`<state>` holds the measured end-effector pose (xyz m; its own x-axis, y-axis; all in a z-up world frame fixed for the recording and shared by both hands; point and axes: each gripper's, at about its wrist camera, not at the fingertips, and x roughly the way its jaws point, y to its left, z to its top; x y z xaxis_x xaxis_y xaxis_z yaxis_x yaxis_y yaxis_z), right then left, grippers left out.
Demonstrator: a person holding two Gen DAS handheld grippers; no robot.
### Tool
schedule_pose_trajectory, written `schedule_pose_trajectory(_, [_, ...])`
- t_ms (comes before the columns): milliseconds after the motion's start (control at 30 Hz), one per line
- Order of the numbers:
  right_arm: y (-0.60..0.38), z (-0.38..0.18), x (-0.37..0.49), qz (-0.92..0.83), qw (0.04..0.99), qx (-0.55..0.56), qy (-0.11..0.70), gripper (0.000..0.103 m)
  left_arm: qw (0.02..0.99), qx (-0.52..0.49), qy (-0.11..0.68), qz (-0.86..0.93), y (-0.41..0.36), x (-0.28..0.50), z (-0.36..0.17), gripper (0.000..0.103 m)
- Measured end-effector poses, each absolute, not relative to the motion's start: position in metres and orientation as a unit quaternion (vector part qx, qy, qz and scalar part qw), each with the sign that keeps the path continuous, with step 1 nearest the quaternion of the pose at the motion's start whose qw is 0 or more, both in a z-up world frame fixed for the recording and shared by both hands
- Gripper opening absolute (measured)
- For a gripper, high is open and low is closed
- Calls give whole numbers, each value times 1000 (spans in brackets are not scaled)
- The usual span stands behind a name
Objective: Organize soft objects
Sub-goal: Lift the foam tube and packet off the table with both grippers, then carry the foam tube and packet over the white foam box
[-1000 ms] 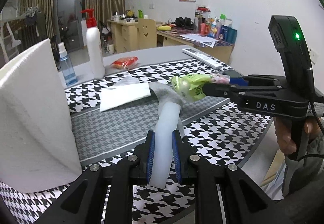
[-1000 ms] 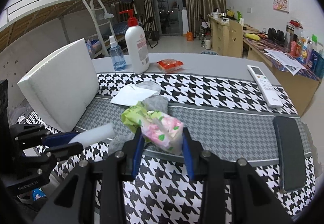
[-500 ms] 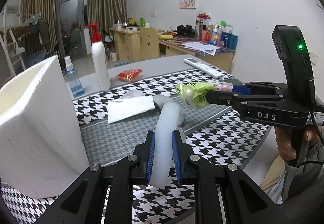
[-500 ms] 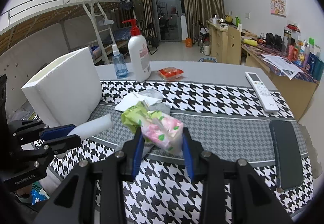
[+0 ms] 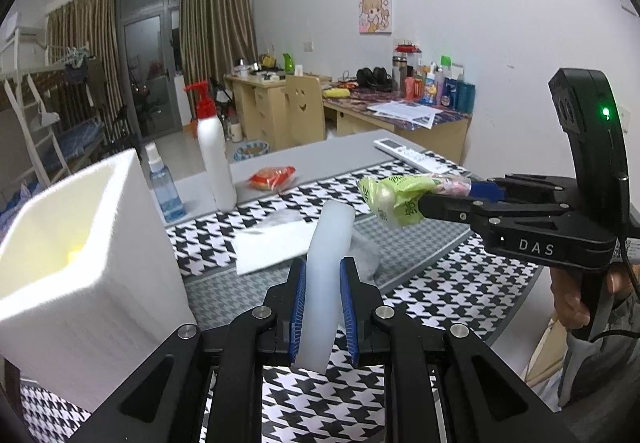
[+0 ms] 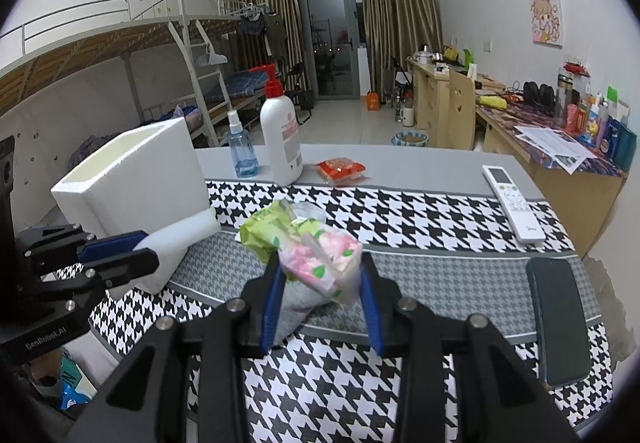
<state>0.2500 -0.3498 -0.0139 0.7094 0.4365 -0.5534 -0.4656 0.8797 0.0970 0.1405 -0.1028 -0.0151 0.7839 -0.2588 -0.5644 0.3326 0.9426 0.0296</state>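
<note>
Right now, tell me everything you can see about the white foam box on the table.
The white foam box looks like thick-walled polystyrene with a grainy surface, rectangular and open at the top, no lid in view. It stands upright on the houndstooth table runner at the table's left side, in front of the blue spray bottle. The left wrist view shows something yellow inside; what it is cannot be told. The left tool holds a white foam piece just beside it, apparently not touching.

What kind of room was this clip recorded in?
Most likely a student dorm room or a small shared bedroom. A metal bunk bed with a ladder stands along one wall, a wooden desk cluttered with bottles and papers lines the other, and clothes hang by the curtained balcony door.
</note>
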Motion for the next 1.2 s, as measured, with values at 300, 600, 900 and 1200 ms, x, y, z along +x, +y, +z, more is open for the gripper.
schedule_pose_trajectory(300, [-350,-6,248,230,934,-13,275,41,948,68,268,-155,-99,142,2,19])
schedule_pose_trajectory(600, [-344,4,249,238,937,-5,258,41,954,66,250,-150,-94,141,16,19])
schedule_pose_trajectory(900, [-342,17,247,233,944,3,236,41,959,77,227,-151,-95,142,30,19])
schedule_pose_trajectory(1200, [-337,26,243,232,948,4,220,41,965,75,206,-141,-87,140,39,19])
